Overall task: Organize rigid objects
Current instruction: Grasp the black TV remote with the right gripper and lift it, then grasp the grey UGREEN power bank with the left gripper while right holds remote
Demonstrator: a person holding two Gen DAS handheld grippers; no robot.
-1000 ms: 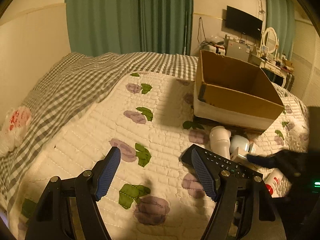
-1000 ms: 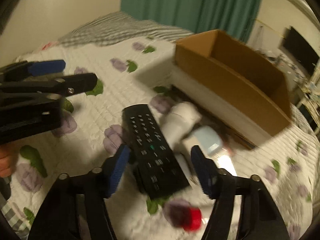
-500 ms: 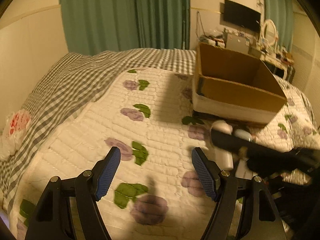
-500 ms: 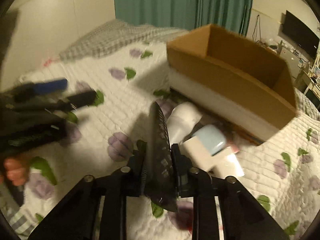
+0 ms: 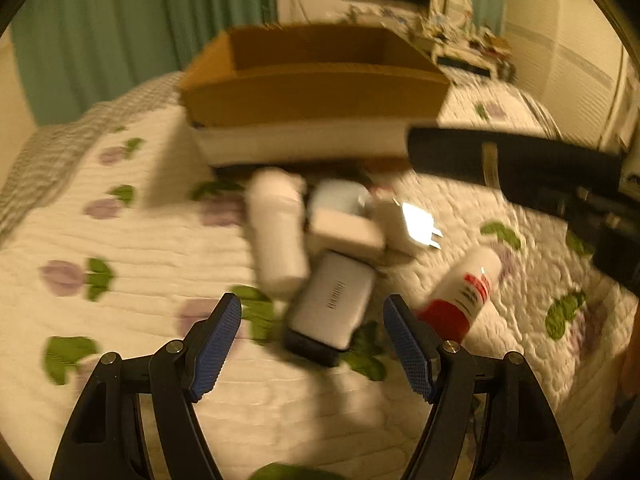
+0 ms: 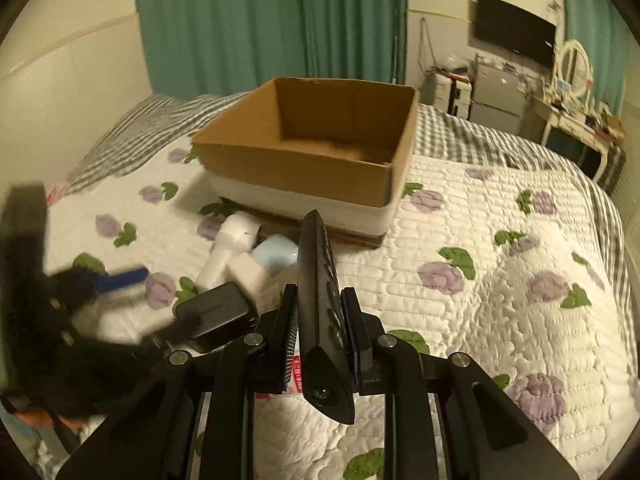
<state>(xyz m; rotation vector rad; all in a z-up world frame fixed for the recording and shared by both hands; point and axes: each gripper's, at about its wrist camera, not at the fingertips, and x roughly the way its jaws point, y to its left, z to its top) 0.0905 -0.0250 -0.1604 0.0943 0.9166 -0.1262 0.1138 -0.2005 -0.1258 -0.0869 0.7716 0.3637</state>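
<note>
My right gripper (image 6: 320,334) is shut on a black remote control (image 6: 320,280), held on edge above the quilt and pointing at the open cardboard box (image 6: 304,176); the remote also shows in the left wrist view (image 5: 512,162). My left gripper (image 5: 312,344) is open and empty, low over a grey power bank (image 5: 332,300). Beyond it lie a white bottle (image 5: 276,236), a white and pale blue box (image 5: 344,228), a white charger (image 5: 408,224) and a red-capped white bottle (image 5: 460,292). The box (image 5: 312,92) stands behind them.
The bed has a white floral quilt (image 6: 500,280) over a grey checked cover (image 6: 520,140). Green curtains (image 6: 272,20), a wall television (image 6: 516,32) and a cluttered dresser (image 6: 576,120) stand beyond the bed. The left view is blurred.
My right gripper has lifted the remote off the quilt and carried it toward the box. My left gripper has swung right and down to the pile of objects, still open.
</note>
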